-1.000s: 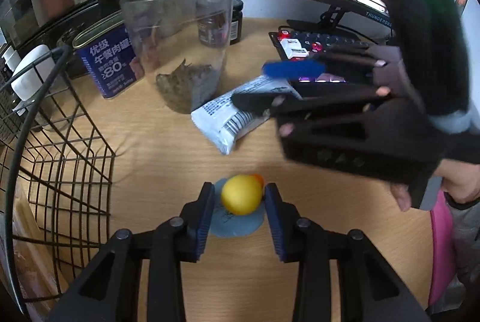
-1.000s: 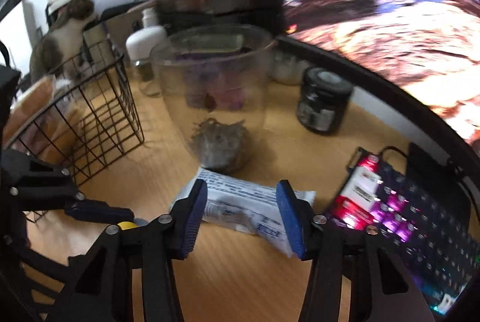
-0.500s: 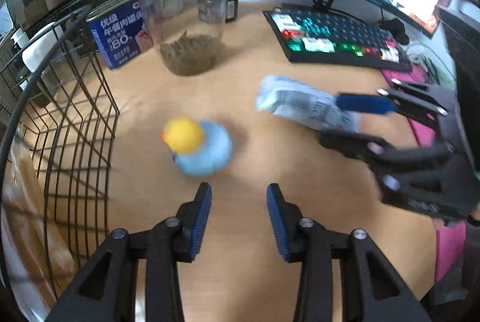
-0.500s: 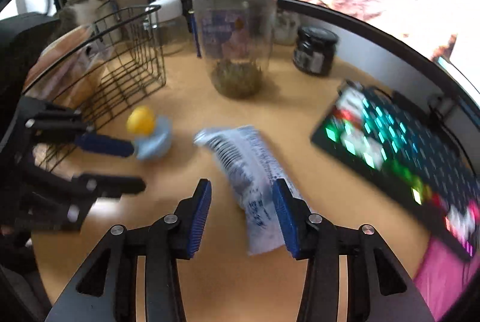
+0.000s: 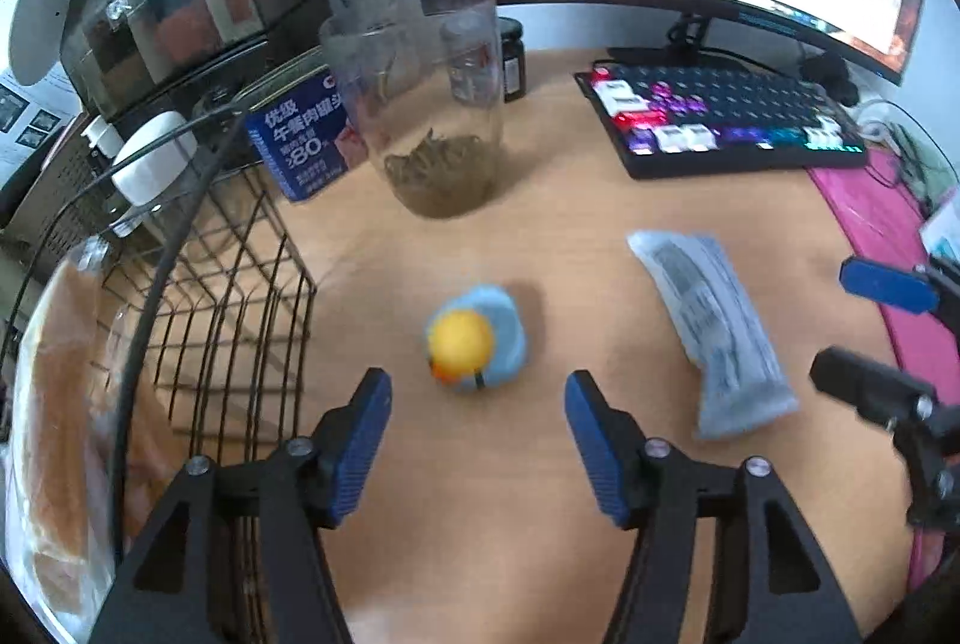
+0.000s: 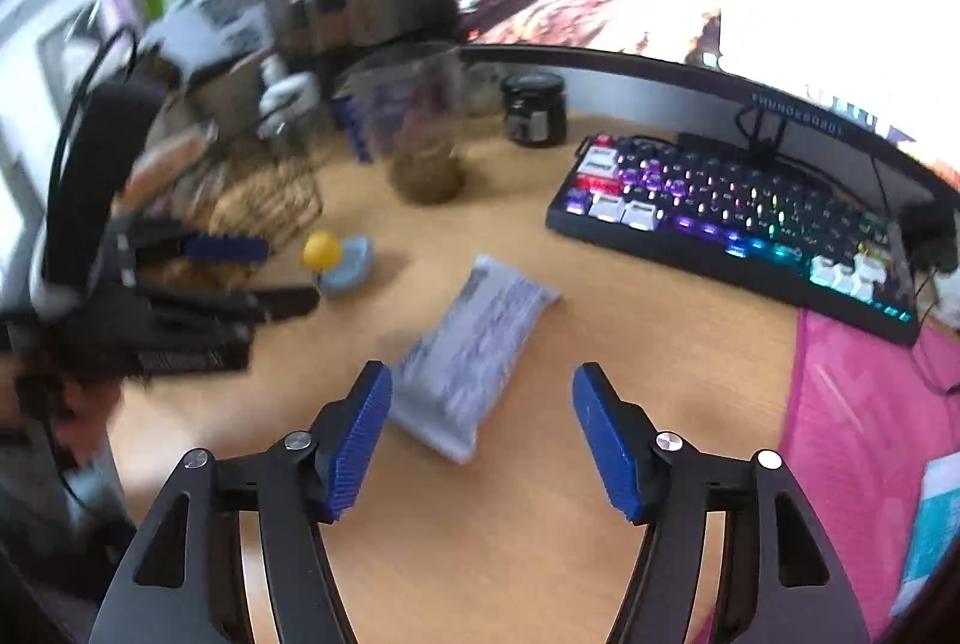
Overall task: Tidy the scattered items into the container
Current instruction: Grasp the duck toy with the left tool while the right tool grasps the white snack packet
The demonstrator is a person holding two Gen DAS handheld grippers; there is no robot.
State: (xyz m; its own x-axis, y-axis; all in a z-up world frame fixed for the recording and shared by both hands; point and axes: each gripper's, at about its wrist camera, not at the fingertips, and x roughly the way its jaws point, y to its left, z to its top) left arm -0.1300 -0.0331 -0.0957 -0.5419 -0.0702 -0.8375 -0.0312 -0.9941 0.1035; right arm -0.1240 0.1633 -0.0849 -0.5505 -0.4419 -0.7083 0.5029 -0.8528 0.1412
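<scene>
A toy duck (image 5: 474,347) with a yellow head and light blue body stands on the wooden desk, just ahead of my open, empty left gripper (image 5: 477,425). It also shows in the right wrist view (image 6: 339,257). A grey-white snack packet (image 5: 711,329) lies flat to its right; in the right wrist view the packet (image 6: 471,356) lies just ahead of my open, empty right gripper (image 6: 480,431). A black wire basket (image 5: 198,284) holding bagged bread stands at the left. The right gripper shows at the right edge of the left wrist view (image 5: 870,332).
A clear plastic jar (image 5: 432,104) with brown bits stands behind the duck, a blue tin (image 5: 306,140) beside it and a dark jar (image 6: 534,107) behind. A lit keyboard (image 5: 720,122) and monitor lie at the back right. A pink mat (image 6: 870,434) covers the right side.
Both grippers have pulled back from the desk and opened wider. The duck and the packet now lie farther from the jaws, and the packet is free of the right gripper.
</scene>
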